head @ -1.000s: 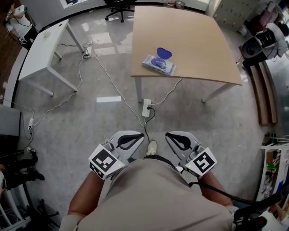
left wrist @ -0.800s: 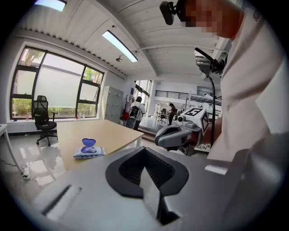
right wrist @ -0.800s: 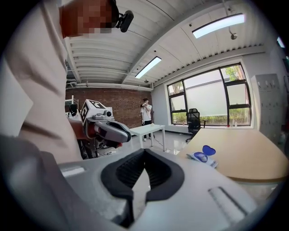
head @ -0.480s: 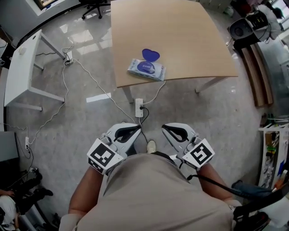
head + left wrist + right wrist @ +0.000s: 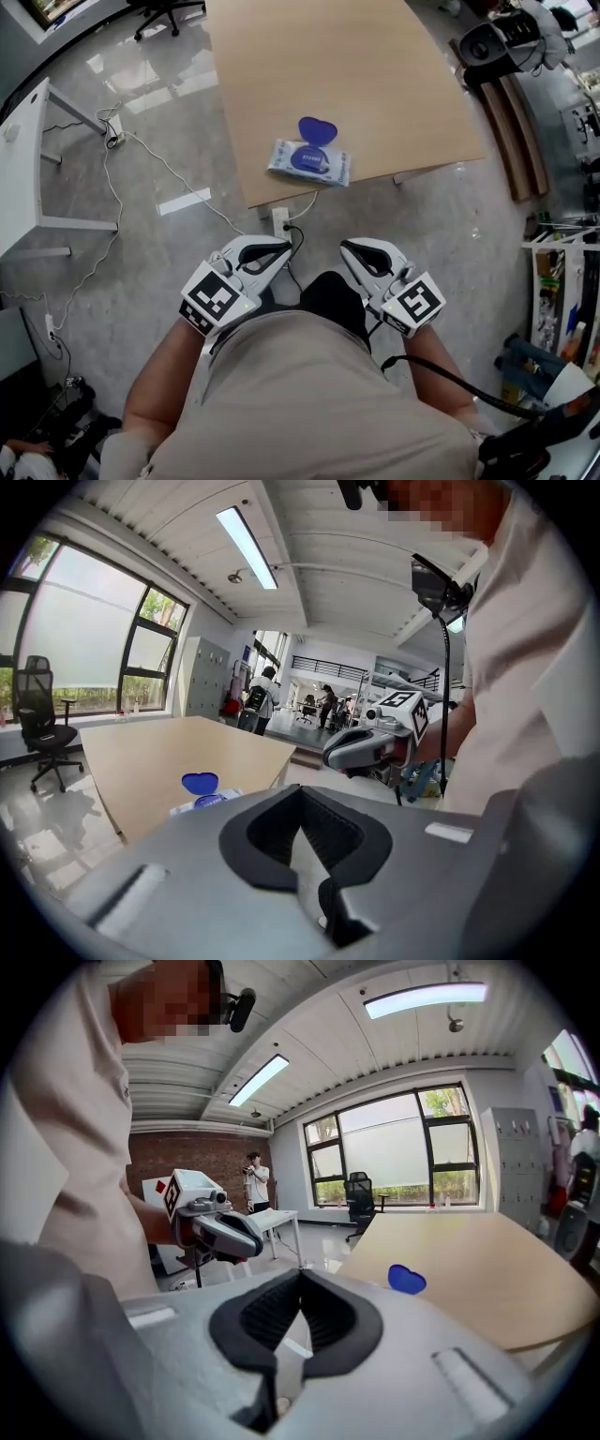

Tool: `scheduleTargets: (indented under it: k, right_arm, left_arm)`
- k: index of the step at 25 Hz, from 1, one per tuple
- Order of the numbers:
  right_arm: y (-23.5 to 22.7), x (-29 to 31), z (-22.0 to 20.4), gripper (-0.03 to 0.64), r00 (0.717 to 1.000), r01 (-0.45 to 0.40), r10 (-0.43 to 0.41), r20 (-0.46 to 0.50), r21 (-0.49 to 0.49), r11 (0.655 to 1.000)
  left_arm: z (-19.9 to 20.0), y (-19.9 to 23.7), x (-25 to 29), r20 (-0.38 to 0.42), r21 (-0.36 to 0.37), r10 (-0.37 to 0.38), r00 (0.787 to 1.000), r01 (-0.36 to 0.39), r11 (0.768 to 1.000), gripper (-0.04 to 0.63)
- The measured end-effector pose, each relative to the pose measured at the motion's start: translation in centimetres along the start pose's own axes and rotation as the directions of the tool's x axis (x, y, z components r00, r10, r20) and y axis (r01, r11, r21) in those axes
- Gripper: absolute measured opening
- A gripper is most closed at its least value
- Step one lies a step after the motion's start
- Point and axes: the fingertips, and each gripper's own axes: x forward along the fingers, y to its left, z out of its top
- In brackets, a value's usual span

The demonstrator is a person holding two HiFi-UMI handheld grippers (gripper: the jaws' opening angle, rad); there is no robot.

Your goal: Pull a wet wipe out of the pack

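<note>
The wet wipe pack (image 5: 309, 161) lies near the front edge of the wooden table (image 5: 375, 84), its blue lid (image 5: 317, 129) flipped open and standing up. Both grippers are held close to the person's body, well short of the table. My left gripper (image 5: 280, 247) is shut with nothing in it, and my right gripper (image 5: 350, 249) is shut and empty too. In the left gripper view the pack (image 5: 201, 802) shows beyond the jaws (image 5: 302, 794), with the right gripper (image 5: 361, 747) alongside. In the right gripper view only the blue lid (image 5: 406, 1279) shows past the jaws (image 5: 300, 1276).
A power strip (image 5: 280, 221) with cables lies on the floor under the table's front edge. A white desk (image 5: 19, 178) stands at the left, an office chair (image 5: 164, 11) at the far end, and a long wooden bench (image 5: 525, 131) and black equipment (image 5: 492, 37) at the right.
The person has walked toward the table, so the pack and table edge are nearer in the head view. Both grippers stay shut by the body.
</note>
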Motion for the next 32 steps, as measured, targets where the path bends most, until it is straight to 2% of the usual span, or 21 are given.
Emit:
scheduleTargets:
  k: [3, 7, 14, 20, 23, 32]
  right_arm:
    - [-1.4, 1.7, -0.6, 0.003, 0.999, 0.008, -0.008, -0.039, 0.006, 1.000]
    - [-4.2, 3.9, -0.6, 0.003, 0.998, -0.021, 0.021, -0.065, -0.008, 1.000]
    - [-10.1, 7.3, -2.5, 0.003, 0.990, -0.067, 0.055, -0.131, -0.088, 0.994]
    - [-16.1, 9.5, -6.3, 0.008, 0.974, -0.058, 0.036, -0.225, -0.092, 0.994]
    - [-17.8, 10.8, -8.2, 0.044, 0.963, -0.073, 0.053, -0.265, -0.069, 0.995]
    - [-21.1, 14.7, -12.1, 0.044, 0.921, -0.133, 0.086, -0.381, -0.098, 0.986]
  left_arm:
    - [-0.7, 2.4, 1.0, -0.016, -0.025, -0.008, 1.000, 0.007, 1.000, 0.002]
    - [-1.0, 5.7, 2.9, -0.037, -0.032, 0.011, 0.999, -0.012, 0.999, 0.002]
    - [-2.3, 11.4, 7.8, -0.093, -0.059, 0.098, 0.991, -0.103, 0.993, 0.002]
    - [-5.1, 16.3, 12.4, -0.189, -0.145, 0.158, 0.969, -0.186, 0.972, 0.002]
    - [-7.2, 18.6, 14.0, -0.241, -0.156, 0.185, 0.953, -0.227, 0.961, 0.002]
    - [-11.1, 22.5, 17.9, -0.347, -0.173, 0.220, 0.912, -0.293, 0.941, 0.002]
